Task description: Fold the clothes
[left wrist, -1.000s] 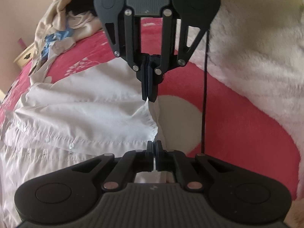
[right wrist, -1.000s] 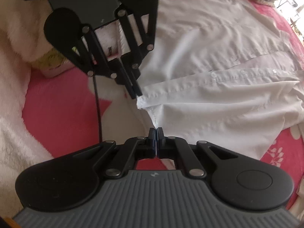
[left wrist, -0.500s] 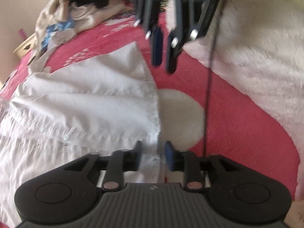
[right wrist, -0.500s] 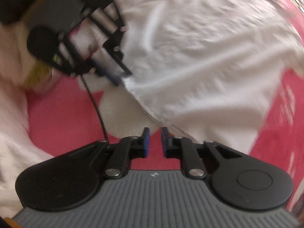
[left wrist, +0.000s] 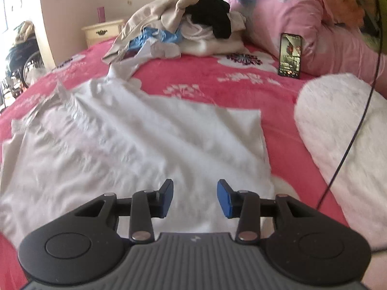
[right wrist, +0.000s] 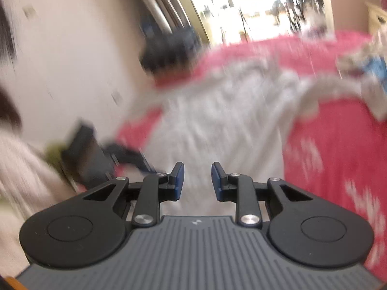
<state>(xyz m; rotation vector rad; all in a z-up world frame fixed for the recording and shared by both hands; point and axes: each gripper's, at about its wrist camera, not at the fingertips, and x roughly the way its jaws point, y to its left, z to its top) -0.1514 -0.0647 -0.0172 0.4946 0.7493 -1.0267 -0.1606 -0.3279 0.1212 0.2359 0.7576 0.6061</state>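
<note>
The white shirt [left wrist: 135, 145] is seen spread, creased but mostly flat, on the pink bed [left wrist: 205, 79], with both the left claw [left wrist: 195, 198] and right claw [right wrist: 196, 181] wide open and empty above it, while a heap of clothes [left wrist: 183, 21] lies unfolded beyond, so much folding is judged to be left.
</note>
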